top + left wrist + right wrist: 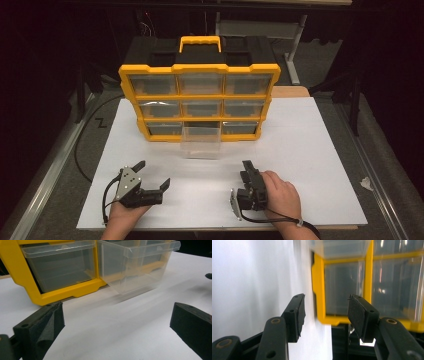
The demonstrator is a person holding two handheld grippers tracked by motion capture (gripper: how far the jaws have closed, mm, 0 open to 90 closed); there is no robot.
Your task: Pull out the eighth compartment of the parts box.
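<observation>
A yellow and black organizer stands upright on the white board, with three rows of clear drawers. Its bottom middle drawer is pulled out toward me; it looks empty. My left gripper rests near the board's front left, jaws spread wide and empty. From the left gripper view, the pulled-out drawer lies ahead to the right. My right gripper is turned on its side at front right, short of the drawer. In the right gripper view its jaws stand apart with nothing between them, facing the organizer's yellow frame.
The white board covers the table, with bare surface on both sides of the organizer. A black cable loops on the left floor. Metal rails run along both sides. A table leg stands behind.
</observation>
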